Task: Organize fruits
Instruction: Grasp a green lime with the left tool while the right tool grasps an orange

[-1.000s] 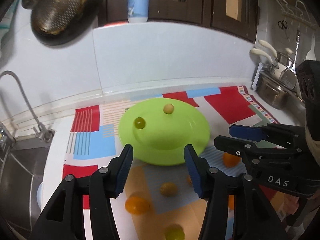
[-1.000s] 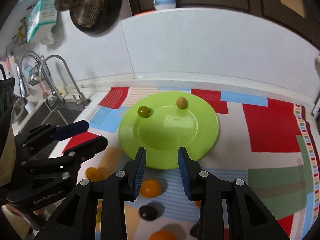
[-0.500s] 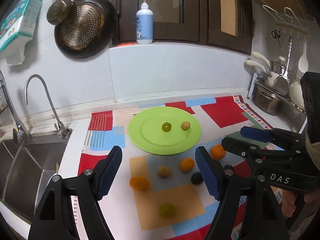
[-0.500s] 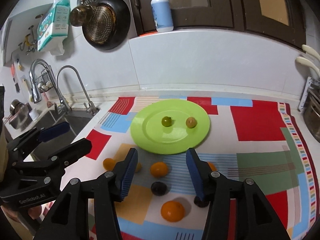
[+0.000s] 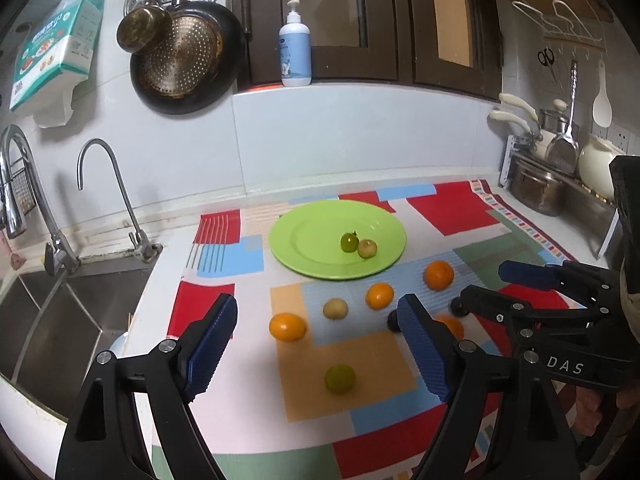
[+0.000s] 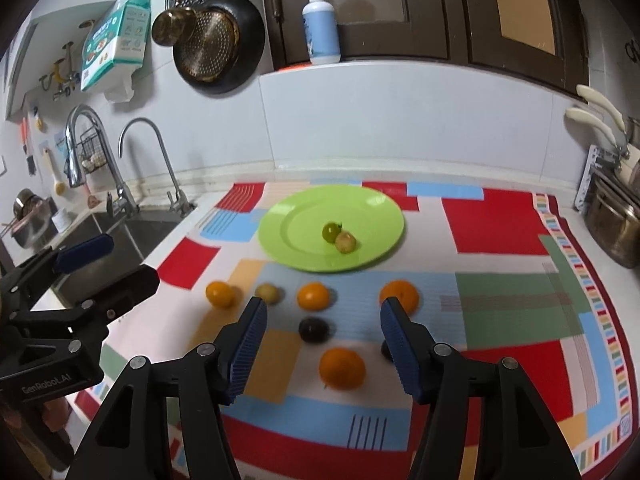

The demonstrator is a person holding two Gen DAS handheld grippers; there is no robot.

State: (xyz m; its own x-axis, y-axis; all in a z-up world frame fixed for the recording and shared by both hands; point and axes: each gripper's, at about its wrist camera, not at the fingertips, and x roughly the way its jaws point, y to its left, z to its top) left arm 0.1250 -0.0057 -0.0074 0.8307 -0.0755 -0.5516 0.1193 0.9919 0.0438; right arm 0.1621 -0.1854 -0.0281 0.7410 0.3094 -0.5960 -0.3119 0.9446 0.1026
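A green plate [image 5: 304, 236] [image 6: 296, 224] lies on the patterned mat and holds a green fruit [image 5: 349, 242] [image 6: 330, 232] and a tan fruit [image 5: 367, 248] [image 6: 345, 242], touching each other. In front of it on the mat lie several loose fruits: oranges [image 5: 287, 326] [image 6: 342, 368], a tan one [image 5: 335, 309], a green one [image 5: 340, 378] and dark ones [image 6: 314, 329]. My left gripper [image 5: 316, 352] is open and empty above the mat's front. My right gripper [image 6: 322, 350] is open and empty, also held back above the loose fruits.
A sink [image 5: 60, 320] with taps [image 5: 116, 188] lies left of the mat. Pots [image 5: 536, 192] stand at the right. A soap bottle [image 5: 295, 52] and hanging pans [image 5: 184, 60] are on the back wall. Each gripper shows in the other's view: right [image 5: 560, 312], left [image 6: 60, 300].
Both grippers have pulled back and up from the plate and opened wider. The two fruits on the plate have rolled together toward its middle. More loose fruits are in view.
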